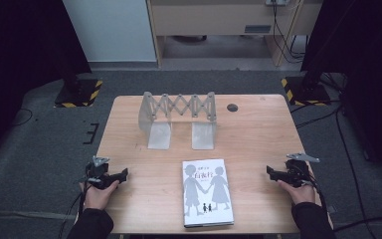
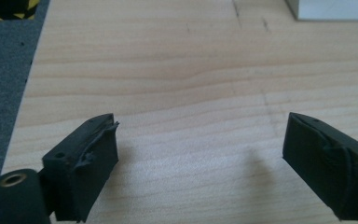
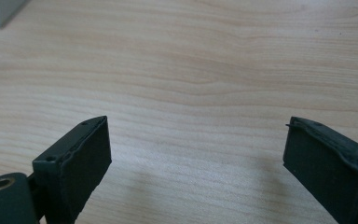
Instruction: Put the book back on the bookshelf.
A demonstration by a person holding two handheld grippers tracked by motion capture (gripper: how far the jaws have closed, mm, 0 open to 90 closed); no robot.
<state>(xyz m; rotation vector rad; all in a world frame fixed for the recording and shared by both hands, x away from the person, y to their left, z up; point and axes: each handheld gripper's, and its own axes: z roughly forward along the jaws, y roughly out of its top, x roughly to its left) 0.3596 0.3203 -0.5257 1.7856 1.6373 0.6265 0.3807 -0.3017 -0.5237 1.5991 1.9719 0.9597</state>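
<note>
A light wooden rectangular table (image 1: 258,134) fills the middle of the high view, standing on grey carpet. A white hardcover book with grey silhouettes of two figures holding hands (image 1: 206,192) lies flat at the lower centre of the frame, near the table's bottom edge. Above it, in the upper middle, stands a grey metal expanding rack with a scissor-lattice back and two flat feet (image 1: 179,118), well apart from the book. A small dark round hole (image 1: 232,107) sits to the rack's right.

At the lower left, a hand holds the left black two-jaw gripper (image 1: 123,175) over the table's left edge; at the lower right, another hand holds the right black two-jaw gripper (image 1: 270,172) near the right edge. Both point inward toward the book, with bare wood between.

The left gripper view shows what the high view cannot: the left gripper's (image 2: 200,154) jaws stand wide apart over bare wood, with carpet at the left edge. The right gripper view likewise shows the right gripper's (image 3: 196,154) jaws wide apart, holding nothing.
</note>
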